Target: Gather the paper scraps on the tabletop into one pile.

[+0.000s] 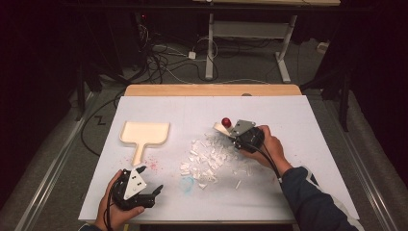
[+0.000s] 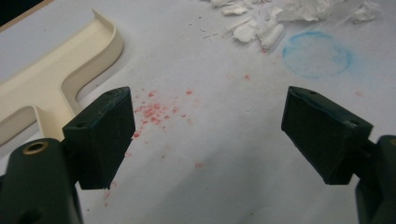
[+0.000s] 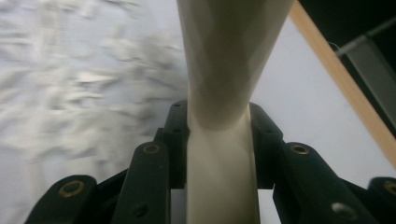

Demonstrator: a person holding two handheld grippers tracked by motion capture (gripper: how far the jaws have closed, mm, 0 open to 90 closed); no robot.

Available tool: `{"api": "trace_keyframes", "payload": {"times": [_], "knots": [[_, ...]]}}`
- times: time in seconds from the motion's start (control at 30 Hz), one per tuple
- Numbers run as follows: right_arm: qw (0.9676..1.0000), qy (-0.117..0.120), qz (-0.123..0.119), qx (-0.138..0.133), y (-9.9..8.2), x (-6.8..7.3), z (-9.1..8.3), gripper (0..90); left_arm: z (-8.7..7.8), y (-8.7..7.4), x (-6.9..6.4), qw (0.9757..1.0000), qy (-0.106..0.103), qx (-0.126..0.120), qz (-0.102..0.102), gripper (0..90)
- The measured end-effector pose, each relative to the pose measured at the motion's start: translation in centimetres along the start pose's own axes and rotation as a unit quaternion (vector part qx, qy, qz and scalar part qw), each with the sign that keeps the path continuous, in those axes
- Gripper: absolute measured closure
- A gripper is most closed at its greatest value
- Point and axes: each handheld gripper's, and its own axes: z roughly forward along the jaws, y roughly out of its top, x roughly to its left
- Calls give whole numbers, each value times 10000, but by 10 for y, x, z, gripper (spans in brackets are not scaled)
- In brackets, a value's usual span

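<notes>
A cream plastic brush handle [image 3: 219, 93] is clamped between the right gripper [image 1: 239, 136] jaws, beside scattered white paper scraps [image 1: 204, 161]. The cream plastic dustpan [image 1: 144, 134] lies empty near the left gripper [image 1: 144, 185], whose jaws are spread apart.

Both grippers are black. The left gripper [image 1: 150, 181] carries a grey three-cornered plate, and its wedge-shaped pads [image 2: 106, 135] hang from links with brass-coloured pins. The right gripper [image 1: 231, 134] bears a similar plate and trails a black cable along a dark blue sleeve [image 1: 312, 199].

Dim room, grey floor [image 1: 240, 67], tangled cables [image 1: 159, 57]
</notes>
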Motion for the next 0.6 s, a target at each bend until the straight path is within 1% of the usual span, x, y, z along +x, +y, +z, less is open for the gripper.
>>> {"api": "trace_keyframes", "payload": {"times": [0.03, 0.07, 0.1, 0.13, 0.17, 0.23, 0.27, 0.3, 0.33, 0.37, 0.4, 0.43, 0.47, 0.5, 0.6], "knots": [[10000, 0, 0, 0, 0, 0, 0, 676, 0, 0, 0, 10000, -7, 3, 10, 167], [9997, 129, -196, -63, -1, 1, -5, 676, 0, 0, 0, 10000, -24, 17, 18, 167], [9988, 423, -1, -242, -2, 12, -13, 676, 0, 0, 0, 10000, -30, 22, 10, 167], [9985, 480, -104, -238, -2, 16, -18, 677, 0, 0, 0, 10000, -30, 22, 10, 167], [9985, 480, -104, -238, -2, 16, -18, 677, 0, 1, 0, 10000, -39, 12, -2, 167], [9970, 688, -131, -315, -4, 23, -29, 678, 0, 1, 0, 10000, -39, 6, -7, 167], [9965, 744, -137, -354, -4, 27, -34, 678, 1, 1, 0, 10000, -39, 5, -2, 167], [9958, 779, -260, -397, -4, 29, -38, 678, 1, 2, -1, 10000, -44, 3, 6, 167], [9955, 776, -328, -425, -5, 31, -43, 679, 1, 2, -1, 10000, -48, 6, 21, 167], [9958, 746, -310, -436, -5, 33, -48, 679, 1, 3, -2, 10000, -54, 6, 25, 167], [9961, 739, -212, -431, -5, 34, -53, 679, 1, 3, -2, 10000, -60, 10, 35, 167], [9958, 741, -229, -494, -5, 33, -57, 679, 1, 3, -3, 10000, -91, 40, -1, 167], [9961, 616, -249, -578, -4, 29, -64, 679, 2, 4, -3, 10000, -71, 8, 55, 167], [9961, 616, -249, -578, -4, 29, -64, 679, 2, 4, -3, 10000, -75, 0, 53, 167], [9965, 528, -120, -643, -1, 19, -70, 679, 3, 4, -3, 9999, -110, 37, 7, 167]]}}
